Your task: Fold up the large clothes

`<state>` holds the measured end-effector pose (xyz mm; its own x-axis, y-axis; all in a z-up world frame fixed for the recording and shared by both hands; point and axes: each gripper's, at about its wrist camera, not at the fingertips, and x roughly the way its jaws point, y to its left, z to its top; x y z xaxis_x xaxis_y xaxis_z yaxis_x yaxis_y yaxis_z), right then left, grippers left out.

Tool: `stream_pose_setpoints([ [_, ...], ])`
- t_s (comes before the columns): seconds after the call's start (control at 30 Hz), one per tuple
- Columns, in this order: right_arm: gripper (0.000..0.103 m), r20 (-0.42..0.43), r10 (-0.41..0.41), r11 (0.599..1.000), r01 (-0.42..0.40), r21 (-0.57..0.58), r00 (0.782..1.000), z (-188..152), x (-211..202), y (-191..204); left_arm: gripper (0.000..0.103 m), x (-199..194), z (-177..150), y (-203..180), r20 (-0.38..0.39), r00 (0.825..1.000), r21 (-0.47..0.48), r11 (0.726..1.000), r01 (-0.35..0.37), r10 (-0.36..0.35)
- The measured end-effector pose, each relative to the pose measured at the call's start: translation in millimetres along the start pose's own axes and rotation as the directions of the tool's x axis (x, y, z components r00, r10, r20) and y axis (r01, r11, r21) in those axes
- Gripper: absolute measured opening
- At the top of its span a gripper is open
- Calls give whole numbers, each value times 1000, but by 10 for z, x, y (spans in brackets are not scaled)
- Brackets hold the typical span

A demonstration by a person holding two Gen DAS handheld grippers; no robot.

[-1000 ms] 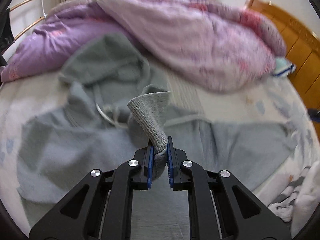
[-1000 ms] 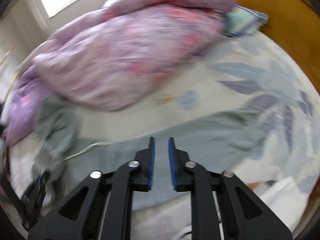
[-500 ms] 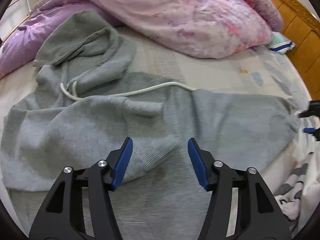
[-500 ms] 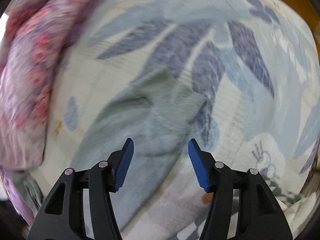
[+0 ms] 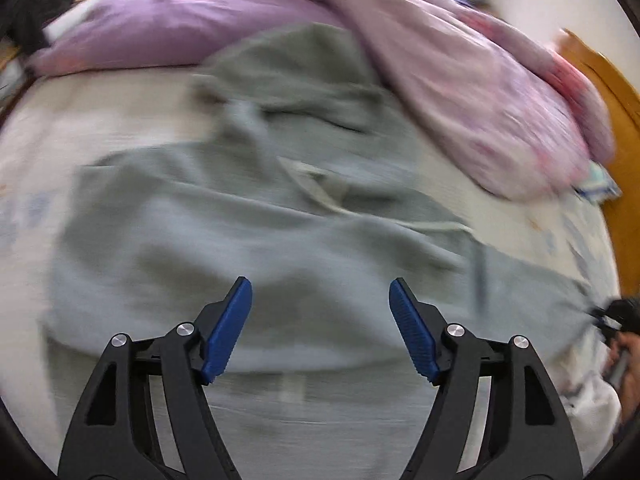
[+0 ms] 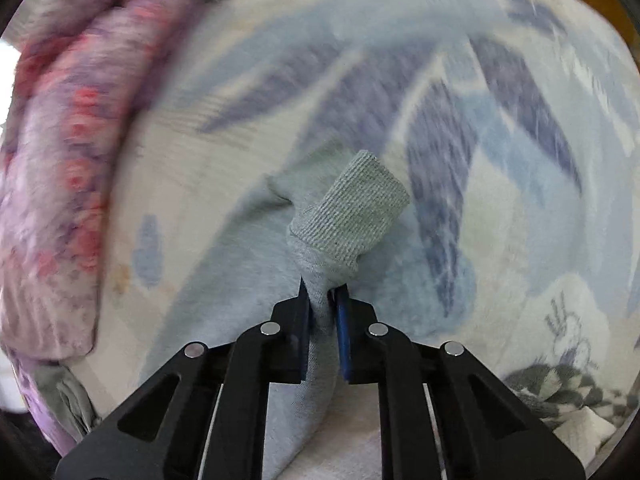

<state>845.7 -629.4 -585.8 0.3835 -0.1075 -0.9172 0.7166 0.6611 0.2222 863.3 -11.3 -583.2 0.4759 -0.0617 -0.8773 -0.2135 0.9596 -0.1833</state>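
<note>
Soft, even daylight, no glare or hard shadows. Motion blur smears everything beyond both fingertip pairs; only the ribbed cuff just ahead of the right fingers stays sharp. Fisheye bending, dark vignette at edges.

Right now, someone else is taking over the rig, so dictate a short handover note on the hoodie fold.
Left hand-held gripper: open, holding nothing, above the grey hoodie spread on the bed.
Right hand-held gripper: shut on the sleeve just behind its ribbed cuff, lifted off the sheet.
Done: left sleeve folded across the body, it seems; motion blur hides detail.
Left: bring the right sleeve across, then fold the hood and body.
</note>
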Motion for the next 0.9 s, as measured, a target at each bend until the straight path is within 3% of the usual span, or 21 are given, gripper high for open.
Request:
stream_pose_setpoints([
  [0.07,10,82,20,995,-12,-102,996,-66,-277,215,73,-41,78,290,-3,999,-39,998,-50,50],
  [0.2,10,215,129,954,-62,-294,968,-417,-933,860,73,-121,178,841,-7,991,-87,987,-137,137],
  [0.33,10,203,271,887,-162,-433,941,-989,-1299,1597,73,-214,214,1214,-18,987,-118,980,-160,159],
  [0.4,10,155,336,844,-224,-488,929,-1376,-1400,1993,73,-270,223,1353,-17,987,-116,980,-162,161],
  [0.53,10,-7,474,715,-390,-580,881,-2389,-1498,2881,73,-386,225,1585,-9,987,-112,981,-160,160],
  [0.63,10,-136,503,621,-466,-630,854,-3111,-1435,3417,73,-474,237,1795,-1,988,-127,980,-156,158],
  [0.8,10,-347,440,468,-542,-698,828,-4354,-1143,4029,73,-551,247,2106,12,983,-145,973,-179,183],
  [0.9,13,-424,355,424,-548,-721,833,-4833,-862,4175,73,-587,235,2266,16,982,-167,968,-185,191],
])
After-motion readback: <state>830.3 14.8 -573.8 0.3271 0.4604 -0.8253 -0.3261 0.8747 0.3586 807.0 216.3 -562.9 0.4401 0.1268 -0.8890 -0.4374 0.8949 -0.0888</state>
